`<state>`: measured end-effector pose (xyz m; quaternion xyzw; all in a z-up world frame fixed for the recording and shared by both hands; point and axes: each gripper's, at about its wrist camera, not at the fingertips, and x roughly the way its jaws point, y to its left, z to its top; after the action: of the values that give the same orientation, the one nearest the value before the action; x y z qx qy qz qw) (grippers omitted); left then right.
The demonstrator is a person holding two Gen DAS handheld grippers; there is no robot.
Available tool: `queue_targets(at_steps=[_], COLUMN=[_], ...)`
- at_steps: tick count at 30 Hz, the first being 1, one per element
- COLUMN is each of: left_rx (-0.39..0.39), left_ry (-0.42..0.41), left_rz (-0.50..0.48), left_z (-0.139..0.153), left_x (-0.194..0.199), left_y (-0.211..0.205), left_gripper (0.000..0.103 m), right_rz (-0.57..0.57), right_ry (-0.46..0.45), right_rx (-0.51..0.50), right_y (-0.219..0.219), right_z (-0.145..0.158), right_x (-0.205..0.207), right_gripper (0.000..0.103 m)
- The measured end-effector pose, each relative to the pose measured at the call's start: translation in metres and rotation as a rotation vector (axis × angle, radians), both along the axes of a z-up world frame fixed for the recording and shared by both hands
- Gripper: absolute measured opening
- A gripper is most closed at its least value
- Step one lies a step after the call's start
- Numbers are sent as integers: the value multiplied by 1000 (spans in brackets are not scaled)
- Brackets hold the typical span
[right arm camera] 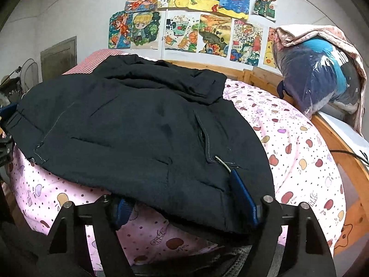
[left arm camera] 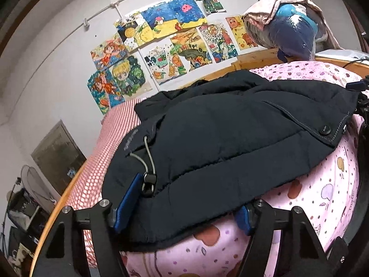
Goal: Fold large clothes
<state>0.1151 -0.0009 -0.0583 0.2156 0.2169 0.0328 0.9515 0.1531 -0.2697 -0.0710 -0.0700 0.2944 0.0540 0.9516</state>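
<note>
I see the black padded jacket point(left arm camera: 230, 133) lying spread across the pink patterned duvet point(left arm camera: 322, 196) on the wooden-framed bed point(right arm camera: 346, 152), its hem edge towards both of my cameras.

My left gripper point(left arm camera: 182, 210) stands wide: the 2 blue pads sit well apart, 1 lying on top of the jacket beside the grey drawcord and its toggle point(left arm camera: 148, 180), the other at the hem edge over the duvet. The jacket's hem corner lies between them, but I cannot tell whether it is pinched.

My right gripper point(right arm camera: 184, 205) is also spread wide. 1 blue pad rests on top of the fabric just beside a small metal ring point(right arm camera: 222, 162) at the pocket point(right arm camera: 204, 136); the other pad is tucked under the hem, against the duvet. The hem runs between the 2 pads.

Behind the bed, a cluster of coloured drawings point(right arm camera: 191, 20) covers the white wall. A clear plastic bag of bedding point(right arm camera: 322, 78), draped with a pale cloth, sits on the bed frame at the right. A red checked sheet point(left arm camera: 115, 133) shows at the left side.
</note>
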Motion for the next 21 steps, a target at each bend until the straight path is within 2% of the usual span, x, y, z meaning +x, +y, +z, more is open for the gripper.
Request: queue_targets(at_steps=[4, 7, 9, 11, 14, 21], left_rx=[39, 18, -8, -41, -76, -111], left_ry=[-30, -11, 19, 48, 73, 97], left_rz=[0, -1, -19, -24, -33, -40], left_z=[13, 29, 37, 45, 52, 57], left_x=[6, 13, 17, 21, 25, 31], left_y=[-6, -10, -12, -14, -14, -9], left_gripper=[70, 59, 43, 40, 31, 29], right_rz=[-10, -12, 3, 6, -2, -19], right_ry=[-27, -44, -50, -56, -77, -71], right_rx=[-23, -26, -8, 7, 1, 61], right_y=[2, 2, 3, 5, 9, 3], right_z=[8, 16, 21, 25, 28, 29], right_x=[2, 5, 6, 7, 7, 9], right_gripper=[72, 69, 48, 39, 35, 33])
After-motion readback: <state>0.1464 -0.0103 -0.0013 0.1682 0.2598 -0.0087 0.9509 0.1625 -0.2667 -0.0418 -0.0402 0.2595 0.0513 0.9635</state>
